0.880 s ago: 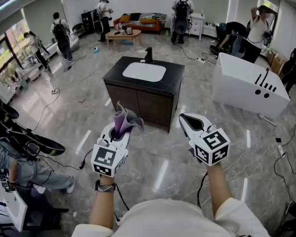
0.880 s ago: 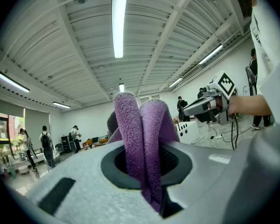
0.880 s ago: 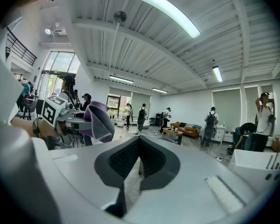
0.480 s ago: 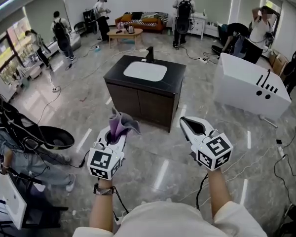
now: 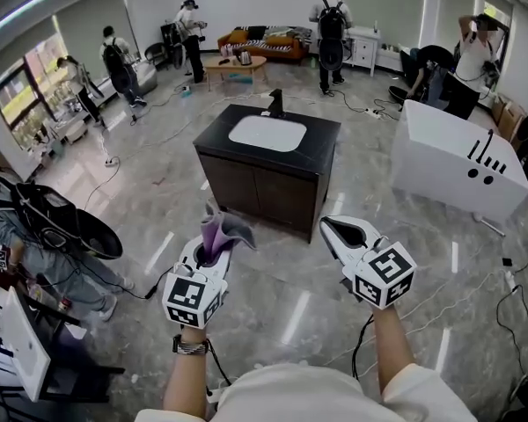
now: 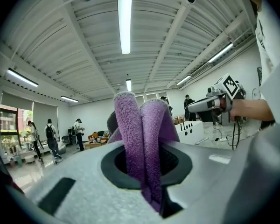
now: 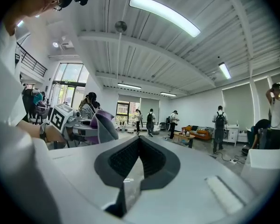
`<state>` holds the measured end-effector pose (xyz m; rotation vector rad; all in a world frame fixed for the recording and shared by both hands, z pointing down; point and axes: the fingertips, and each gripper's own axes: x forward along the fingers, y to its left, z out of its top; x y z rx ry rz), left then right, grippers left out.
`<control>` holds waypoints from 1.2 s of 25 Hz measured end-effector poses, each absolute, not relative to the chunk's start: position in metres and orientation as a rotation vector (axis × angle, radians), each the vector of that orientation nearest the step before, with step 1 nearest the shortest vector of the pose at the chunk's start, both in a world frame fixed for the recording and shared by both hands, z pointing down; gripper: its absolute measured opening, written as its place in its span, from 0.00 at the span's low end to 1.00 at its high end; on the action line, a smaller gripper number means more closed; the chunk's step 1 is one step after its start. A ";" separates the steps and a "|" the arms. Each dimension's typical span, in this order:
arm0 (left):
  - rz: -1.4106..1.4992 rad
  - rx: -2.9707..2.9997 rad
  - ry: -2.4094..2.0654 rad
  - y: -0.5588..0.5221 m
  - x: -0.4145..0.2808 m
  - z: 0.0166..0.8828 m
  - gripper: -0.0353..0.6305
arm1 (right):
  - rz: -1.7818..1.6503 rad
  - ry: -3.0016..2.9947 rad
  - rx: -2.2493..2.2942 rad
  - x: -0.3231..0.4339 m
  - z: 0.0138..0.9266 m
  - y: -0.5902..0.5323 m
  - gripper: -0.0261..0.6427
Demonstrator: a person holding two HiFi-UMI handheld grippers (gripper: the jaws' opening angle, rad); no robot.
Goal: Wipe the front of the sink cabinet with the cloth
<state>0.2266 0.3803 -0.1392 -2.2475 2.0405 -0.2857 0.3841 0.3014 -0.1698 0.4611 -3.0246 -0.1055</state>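
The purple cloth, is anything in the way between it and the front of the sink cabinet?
Nothing visible is. The cloth, pinched in the left gripper, is held apart from the cabinet front, and only floor lies between them.

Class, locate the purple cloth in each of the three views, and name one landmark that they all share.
Head view: lower centre-left, the purple cloth stands up from the left gripper.
Left gripper view: dead centre, pinched between the jaws.
Right gripper view: small, left of centre, at mid-height.
Shared landmark: the low wooden table at the far end of the room.
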 end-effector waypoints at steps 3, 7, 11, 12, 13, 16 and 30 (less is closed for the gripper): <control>-0.286 -2.244 2.053 0.372 0.236 -0.138 0.12 | -0.138 -3.016 0.418 0.386 -0.168 0.298 0.05; -0.319 -2.221 2.053 0.366 0.250 -0.140 0.12 | -0.159 -3.014 0.350 0.383 -0.163 0.294 0.05; -0.339 -2.201 2.062 0.357 0.255 -0.139 0.12 | -0.181 -3.010 0.336 0.386 -0.158 0.277 0.05; -0.344 -2.196 2.061 0.353 0.254 -0.138 0.12 | -0.179 -3.006 0.339 0.385 -0.156 0.270 0.05; -0.343 -2.190 2.061 0.349 0.251 -0.138 0.12 | -0.179 -2.999 0.342 0.384 -0.153 0.264 0.05; -0.307 -2.176 2.075 0.330 0.237 -0.139 0.12 | -0.199 -2.975 0.349 0.375 -0.147 0.242 0.05; -0.354 -2.189 2.010 0.177 0.096 -0.128 0.12 | -0.116 -3.011 0.362 0.234 -0.152 0.112 0.05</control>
